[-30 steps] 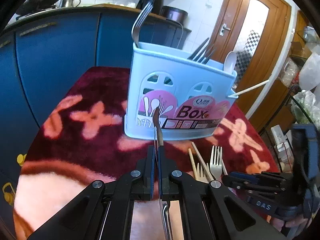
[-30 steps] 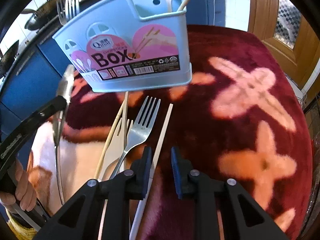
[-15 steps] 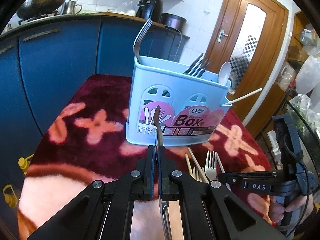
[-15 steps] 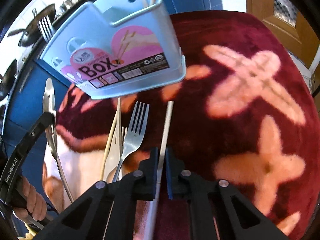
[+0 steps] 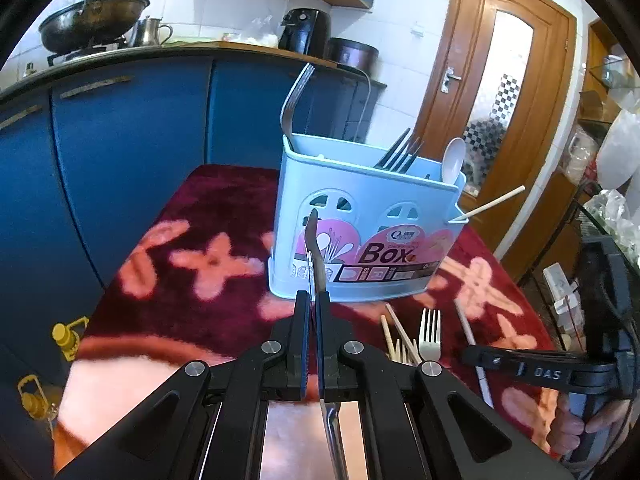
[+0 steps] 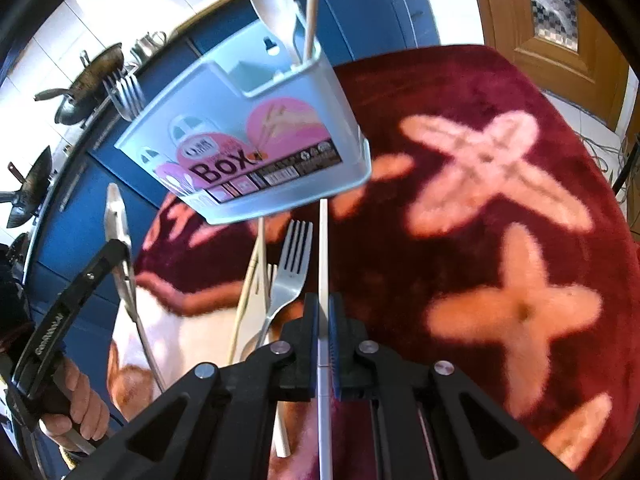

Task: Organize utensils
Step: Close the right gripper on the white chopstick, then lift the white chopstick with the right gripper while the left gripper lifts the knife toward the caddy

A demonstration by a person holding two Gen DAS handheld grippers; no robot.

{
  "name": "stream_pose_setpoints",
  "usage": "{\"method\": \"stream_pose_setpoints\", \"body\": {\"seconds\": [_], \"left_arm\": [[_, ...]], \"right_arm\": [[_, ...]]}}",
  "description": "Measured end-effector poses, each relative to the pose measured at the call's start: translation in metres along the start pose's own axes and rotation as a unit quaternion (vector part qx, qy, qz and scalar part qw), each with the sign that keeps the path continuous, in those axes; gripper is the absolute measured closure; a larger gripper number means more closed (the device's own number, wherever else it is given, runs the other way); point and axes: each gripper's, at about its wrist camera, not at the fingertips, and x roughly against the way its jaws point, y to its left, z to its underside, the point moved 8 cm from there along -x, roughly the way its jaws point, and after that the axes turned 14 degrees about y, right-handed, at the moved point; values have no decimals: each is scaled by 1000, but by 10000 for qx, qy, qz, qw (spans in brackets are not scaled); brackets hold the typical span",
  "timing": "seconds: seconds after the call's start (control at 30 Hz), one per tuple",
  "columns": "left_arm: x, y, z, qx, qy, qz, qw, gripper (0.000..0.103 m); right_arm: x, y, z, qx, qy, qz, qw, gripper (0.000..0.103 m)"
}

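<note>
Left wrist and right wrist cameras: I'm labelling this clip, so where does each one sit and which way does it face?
Left wrist: on the left claw, shut on a metal utensil, facing the blue utensil box and kitchen cabinets; a hand shows lower right.
Right wrist: on the right claw, shut on a chopstick, angled down at the red cloth; a hand shows lower left.
Shared: box, loose fork, the other claw.

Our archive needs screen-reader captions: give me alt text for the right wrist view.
The right gripper is shut on a white chopstick that points toward a light blue utensil box on a red flowered cloth. A metal fork and more chopsticks lie just left.
</note>
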Motion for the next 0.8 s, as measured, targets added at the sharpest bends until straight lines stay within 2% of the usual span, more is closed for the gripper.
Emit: {"method": "stream_pose_setpoints", "body": {"seconds": [0.2, 0.37, 0.57, 0.8], "left_arm": [[7, 0, 0, -38, -106, -99, 9999, 101], [14, 0, 0, -33, -183, -92, 9998, 101], [30, 4, -1, 20, -359, -127, 9993, 101], [54, 5, -10, -19, -656, -172, 9977, 101]], "right_arm": [[30, 2, 3, 97, -465, -111, 9988, 97], [45, 20, 3, 202, -840, -173, 9961, 97], [72, 38, 4, 434, -1433, -33, 9887, 97], [96, 58, 1, 657, -1843, 113, 9806, 97]]}}
